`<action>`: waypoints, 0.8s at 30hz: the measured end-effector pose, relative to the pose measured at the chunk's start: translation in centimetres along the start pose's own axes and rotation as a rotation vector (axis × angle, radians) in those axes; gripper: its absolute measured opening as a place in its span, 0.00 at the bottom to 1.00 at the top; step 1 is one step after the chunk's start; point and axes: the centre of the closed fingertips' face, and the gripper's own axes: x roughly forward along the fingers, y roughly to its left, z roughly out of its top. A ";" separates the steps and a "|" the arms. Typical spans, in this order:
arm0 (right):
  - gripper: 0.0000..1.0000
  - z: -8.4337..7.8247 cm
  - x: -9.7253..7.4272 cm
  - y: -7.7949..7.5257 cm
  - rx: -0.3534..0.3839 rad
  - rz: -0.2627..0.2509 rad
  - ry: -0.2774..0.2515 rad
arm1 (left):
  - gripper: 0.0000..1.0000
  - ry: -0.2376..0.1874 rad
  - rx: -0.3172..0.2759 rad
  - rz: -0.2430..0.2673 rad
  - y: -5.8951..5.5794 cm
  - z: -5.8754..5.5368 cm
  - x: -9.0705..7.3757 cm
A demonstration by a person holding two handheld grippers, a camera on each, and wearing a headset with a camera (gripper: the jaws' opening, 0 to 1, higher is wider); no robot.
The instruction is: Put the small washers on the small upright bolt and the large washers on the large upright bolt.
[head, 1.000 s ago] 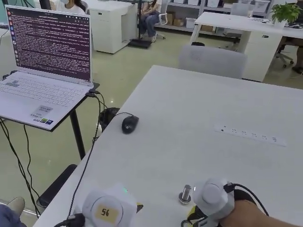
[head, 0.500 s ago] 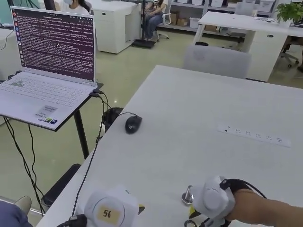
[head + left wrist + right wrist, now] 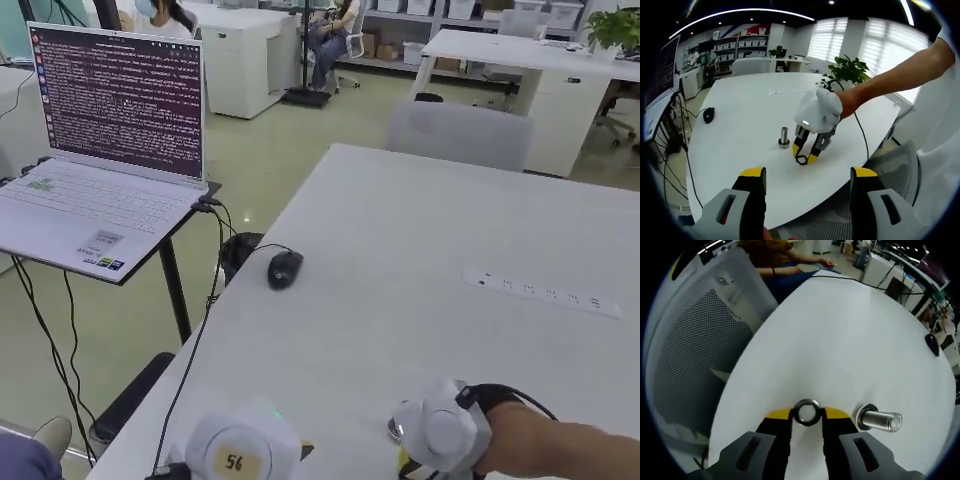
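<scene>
One steel upright bolt [image 3: 784, 136] stands on the white table [image 3: 740, 110] with a washer [image 3: 866, 417] around its base. My right gripper [image 3: 806, 416] is shut on a small steel ring washer [image 3: 796, 414] and holds it just left of the bolt [image 3: 881, 421], low over the table. In the left gripper view the right gripper [image 3: 807, 157] and its washer [image 3: 801, 160] sit just beyond my left gripper [image 3: 808, 174], which is open with nothing between its fingers. In the head view the right gripper [image 3: 440, 432] covers most of the bolt, and the left gripper [image 3: 240, 455] is at the bottom edge.
A black mouse [image 3: 285, 268] and its cable lie near the table's left edge. A white power strip [image 3: 545, 293] lies at the right. A grey chair [image 3: 458, 130] stands at the far side, and a laptop [image 3: 100, 140] sits on a stand to the left.
The head camera has shifted a little. The right gripper has moved slightly left and now hides most of the bolt in the head view. The left gripper has barely moved.
</scene>
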 end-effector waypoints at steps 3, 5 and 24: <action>0.25 -0.5 0.0 0.2 -0.040 0.009 0.014 | 0.68 -0.001 0.001 -0.005 -0.1 0.0 0.0; 0.27 -0.8 -0.1 0.3 -0.057 0.006 0.022 | 0.68 0.003 0.005 -0.009 -0.2 0.0 0.1; 0.23 -0.5 -0.5 0.8 0.095 -0.032 -0.033 | 0.68 -0.002 0.005 -0.007 -0.3 0.2 0.2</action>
